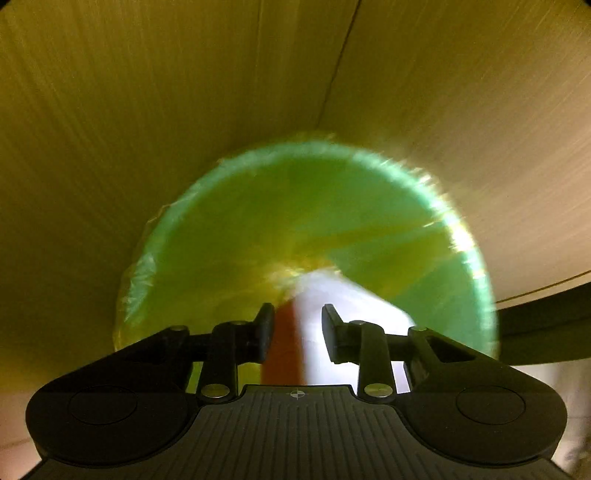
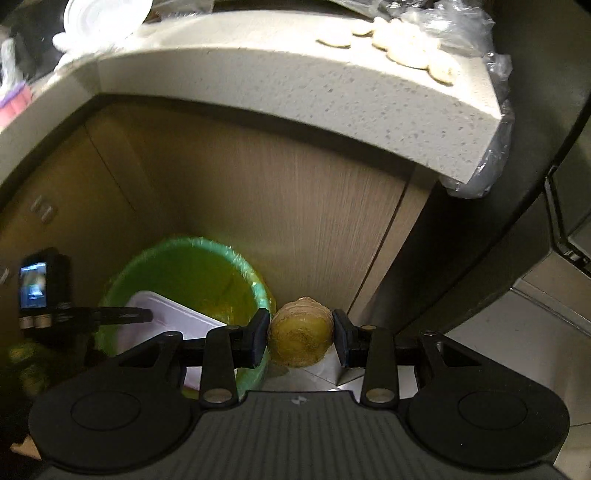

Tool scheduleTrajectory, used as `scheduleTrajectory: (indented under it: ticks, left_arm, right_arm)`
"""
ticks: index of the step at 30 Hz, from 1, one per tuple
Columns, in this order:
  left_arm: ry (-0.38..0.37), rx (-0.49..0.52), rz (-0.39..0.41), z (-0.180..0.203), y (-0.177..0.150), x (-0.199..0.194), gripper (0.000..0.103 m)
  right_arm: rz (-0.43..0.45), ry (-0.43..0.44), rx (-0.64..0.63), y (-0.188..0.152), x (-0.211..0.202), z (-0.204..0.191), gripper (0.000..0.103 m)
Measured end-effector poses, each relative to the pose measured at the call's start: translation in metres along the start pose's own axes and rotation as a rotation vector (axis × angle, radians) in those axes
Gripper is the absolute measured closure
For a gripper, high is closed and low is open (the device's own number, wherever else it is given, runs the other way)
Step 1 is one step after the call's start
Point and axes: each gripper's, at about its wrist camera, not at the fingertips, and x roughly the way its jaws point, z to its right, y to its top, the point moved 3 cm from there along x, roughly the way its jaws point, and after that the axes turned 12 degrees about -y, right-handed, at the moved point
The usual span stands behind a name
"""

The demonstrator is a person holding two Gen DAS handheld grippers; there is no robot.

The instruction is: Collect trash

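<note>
A round green bin (image 1: 369,162) lined with a yellow-green bag fills the blurred left wrist view. My left gripper (image 1: 297,314) hangs over its mouth with the jaws apart. Below them, down in the bin, lies a white piece of trash (image 1: 332,295) with an orange-red part (image 1: 282,350). The right wrist view shows the same bin (image 2: 177,243) on the floor with a white foam tray (image 2: 166,314) inside, and the left gripper's finger (image 2: 125,315) above it. My right gripper (image 2: 301,325) is shut on a yellow-brown round lump (image 2: 299,336), held just right of the bin.
The bin stands against wooden cabinet doors (image 2: 295,221) under a speckled stone counter (image 2: 295,74). Pale peel slices (image 2: 406,48) and a clear plastic bag (image 2: 480,29) lie on the counter. A dark appliance (image 2: 480,240) rises at the right, beside tiled floor (image 2: 517,350).
</note>
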Motion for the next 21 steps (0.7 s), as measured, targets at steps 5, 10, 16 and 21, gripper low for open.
scheduleTrajectory:
  ticks: [5,10,16,21]
  left_arm:
    - [0.027,0.043,-0.032,-0.011,0.000,0.011,0.071]
    - [-0.045,-0.027,0.006,-0.011,-0.005,-0.031,0.071]
    - [-0.255,0.004,0.194,0.033,0.017,-0.177,0.071]
    - [-0.341,0.074,0.479,0.041,0.041,-0.319,0.071]
  right_arm:
    - [0.004,0.008,-0.054,0.001,0.004,-0.011,0.067]
    - [-0.022,0.048,-0.105,0.007,0.017,-0.032,0.067]
    - [-0.084,0.102,-0.155,0.010,0.044,-0.061,0.067]
    - [-0.083,0.219,-0.167,0.025,0.035,-0.097,0.067]
